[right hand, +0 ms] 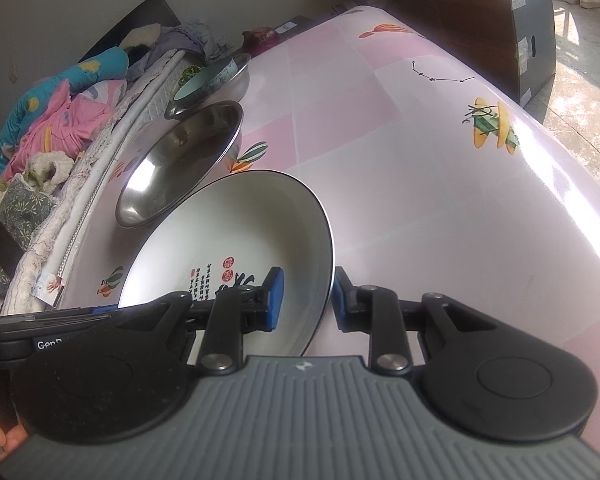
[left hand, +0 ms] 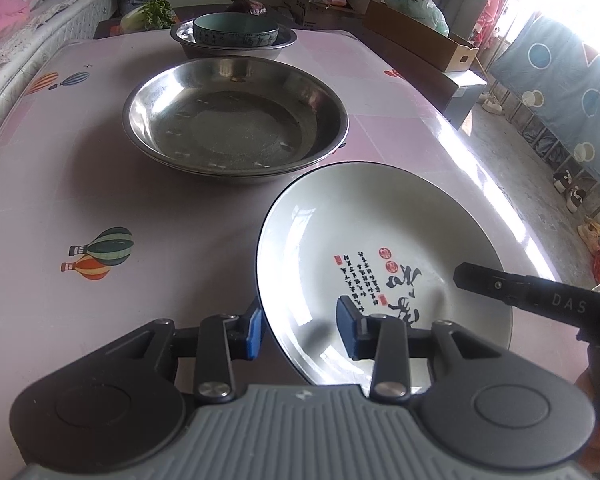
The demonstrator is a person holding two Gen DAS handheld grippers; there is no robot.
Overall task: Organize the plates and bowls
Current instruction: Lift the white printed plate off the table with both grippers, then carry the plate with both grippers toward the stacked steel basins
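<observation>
Left wrist view: a white plate (left hand: 380,240) with black calligraphy sits at the near right of a pink table (left hand: 60,184), both grippers straddling its rim.

The left gripper (left hand: 302,330) is spread, one blue pad outside the plate's left edge and one over its inside, neither pressing. In the right wrist view the right gripper (right hand: 306,300) is likewise parted across the plate's right rim. Just beyond the plate lies a steel pan (left hand: 236,120); farther back, a teal bowl (left hand: 236,30) rests in a second steel pan (left hand: 188,42). A cardboard box (left hand: 420,36) stands beside the table.
</observation>
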